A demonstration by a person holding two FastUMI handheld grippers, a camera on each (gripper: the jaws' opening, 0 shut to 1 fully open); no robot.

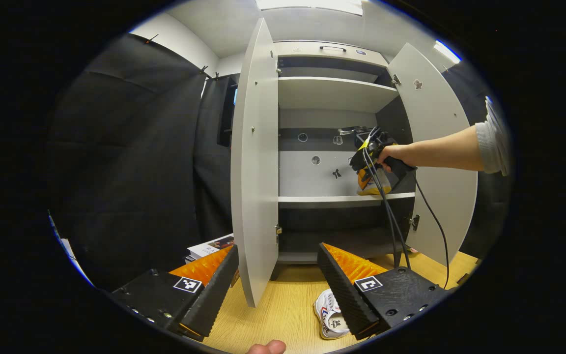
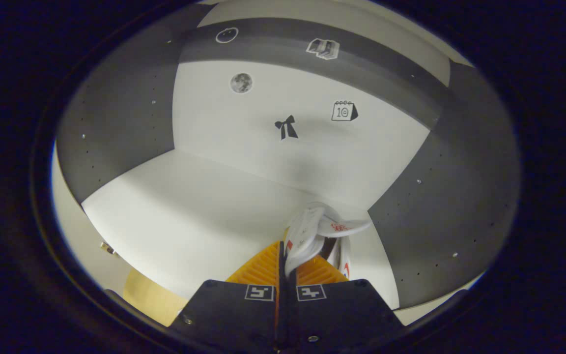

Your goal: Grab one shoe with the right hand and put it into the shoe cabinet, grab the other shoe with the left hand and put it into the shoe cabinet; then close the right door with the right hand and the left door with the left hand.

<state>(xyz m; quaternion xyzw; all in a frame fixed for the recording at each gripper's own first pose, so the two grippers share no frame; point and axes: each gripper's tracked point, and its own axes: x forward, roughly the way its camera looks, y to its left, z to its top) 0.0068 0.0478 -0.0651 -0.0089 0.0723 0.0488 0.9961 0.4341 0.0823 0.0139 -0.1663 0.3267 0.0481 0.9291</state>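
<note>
The shoe cabinet [image 1: 332,93] stands with both doors wide open: the left door [image 1: 256,162] and the right door [image 1: 435,147]. A hand holds my right gripper [image 1: 372,183] inside, just above the middle shelf [image 1: 322,199] at its right end. In the right gripper view, my right gripper [image 2: 285,265] is shut on the rim of a white shoe [image 2: 312,231], which hangs close over the white shelf [image 2: 189,211] near the back right corner. My left gripper [image 1: 278,275] is open and holds nothing. The other white shoe [image 1: 329,314] lies on the wooden floor beside its right finger [image 1: 347,280].
Some magazines [image 1: 212,246] lie on the floor left of the cabinet, behind the left door. Black cloth walls close in the left side. A cable [image 1: 391,221] hangs from the right gripper down in front of the lower shelf. A fingertip [image 1: 266,348] shows at the bottom edge.
</note>
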